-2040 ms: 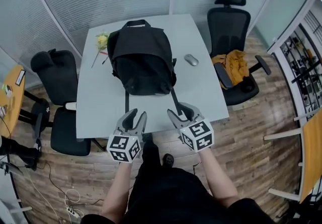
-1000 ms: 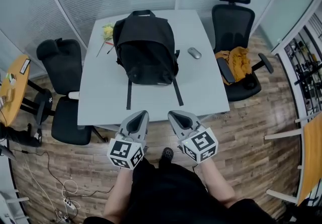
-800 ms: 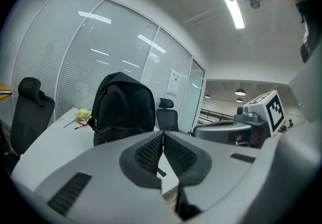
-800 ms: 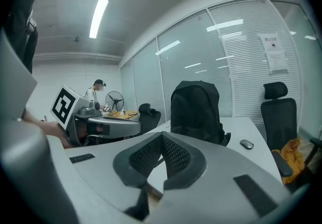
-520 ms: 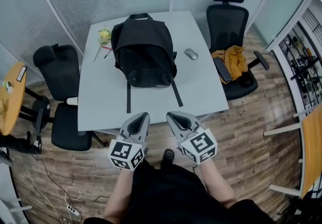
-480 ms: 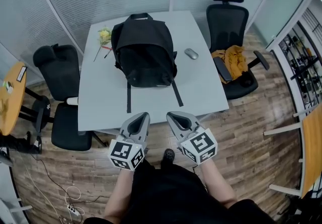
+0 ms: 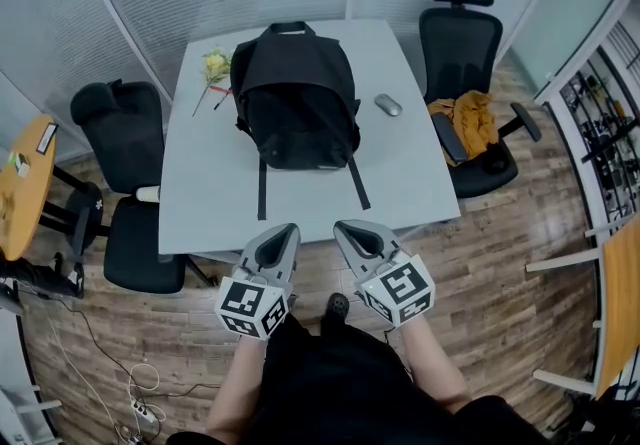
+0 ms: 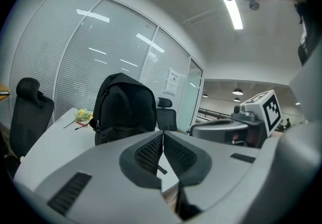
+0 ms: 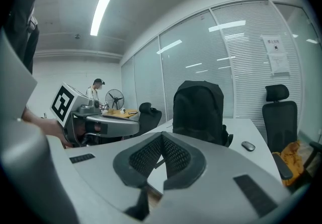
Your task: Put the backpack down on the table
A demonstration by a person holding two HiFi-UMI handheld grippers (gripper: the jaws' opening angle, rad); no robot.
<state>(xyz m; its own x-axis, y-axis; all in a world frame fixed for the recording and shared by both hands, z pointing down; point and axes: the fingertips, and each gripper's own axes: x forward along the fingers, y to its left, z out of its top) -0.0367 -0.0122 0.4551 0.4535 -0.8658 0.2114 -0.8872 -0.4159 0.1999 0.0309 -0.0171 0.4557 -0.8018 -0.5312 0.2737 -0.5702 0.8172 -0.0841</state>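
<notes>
A black backpack [image 7: 296, 95] lies flat on the white table [image 7: 205, 195], handle toward the far edge, two straps trailing toward me. It shows too in the left gripper view [image 8: 125, 108] and the right gripper view [image 9: 198, 111]. My left gripper [image 7: 288, 231] and right gripper [image 7: 343, 228] hover side by side off the table's near edge, over the floor. Both are shut with nothing between their jaws, apart from the backpack.
A yellow flower [image 7: 215, 65] and a red pen lie left of the backpack, a grey mouse [image 7: 387, 105] to its right. Black chairs stand on the left [image 7: 125, 138] and right [image 7: 462, 43], the right one holding an orange cloth [image 7: 470, 123]. Glass walls behind.
Two seconds ago both grippers stood open at the strap ends by the table edge. They have since shut and drawn back toward me. The backpack has stayed put.
</notes>
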